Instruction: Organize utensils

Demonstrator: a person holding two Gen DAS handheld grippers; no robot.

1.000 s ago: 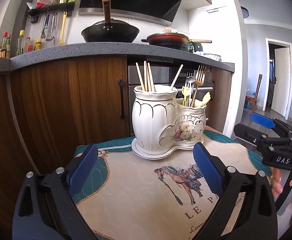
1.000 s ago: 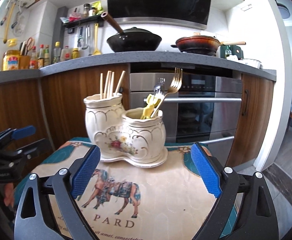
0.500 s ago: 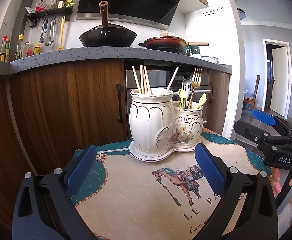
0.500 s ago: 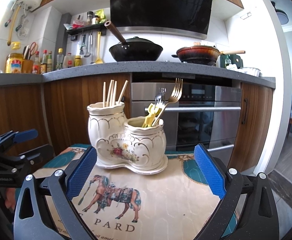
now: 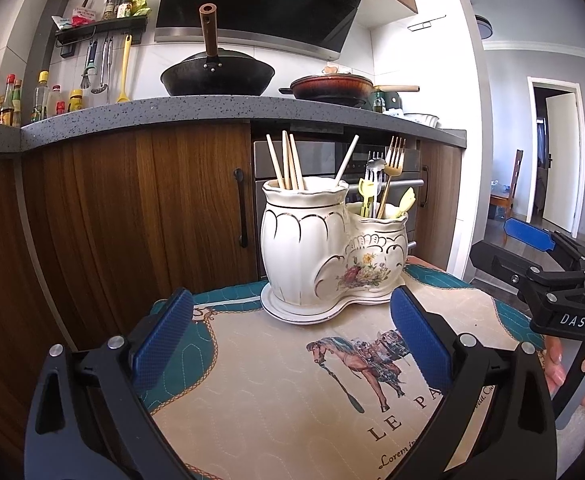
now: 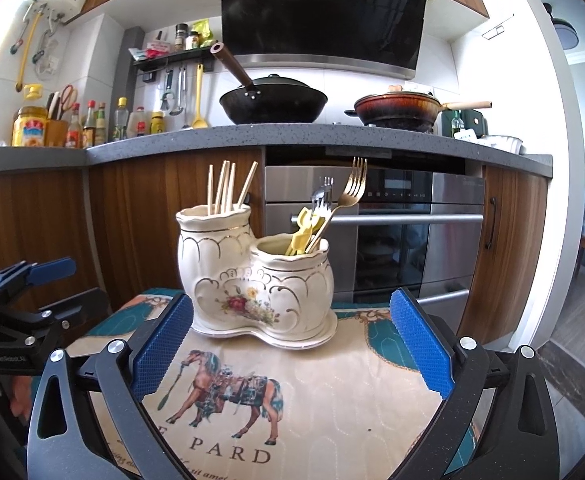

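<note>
Left wrist view: left tongs spread wide apart over the bench cloth, nothing between the blue pads. Just past the pad tips, a cream ceramic utensil holder with two joined cups, upright on its own saucer at the far side of the cloth. In the taller left cup, pale chopsticks leaning at slight angles. In the shorter right cup, a gold fork, a silver fork and some yellow plastic utensils. At the right edge, the right tongs seen side-on, with a hand on the grip below.

Right wrist view: right tongs gaping, having just finished widening, pads clear of everything. Holder straight ahead, beyond the pads and between their lines, not touched by either. Chopsticks in the taller left cup, gold fork tilted right out of the shorter cup beside the silver fork and yellow utensils. Horse print on the cloth directly under the tongs. Left tongs at the left edge, well apart from the holder. Behind, a kitchen counter carrying a black wok and a brown pan, oven below.
</note>
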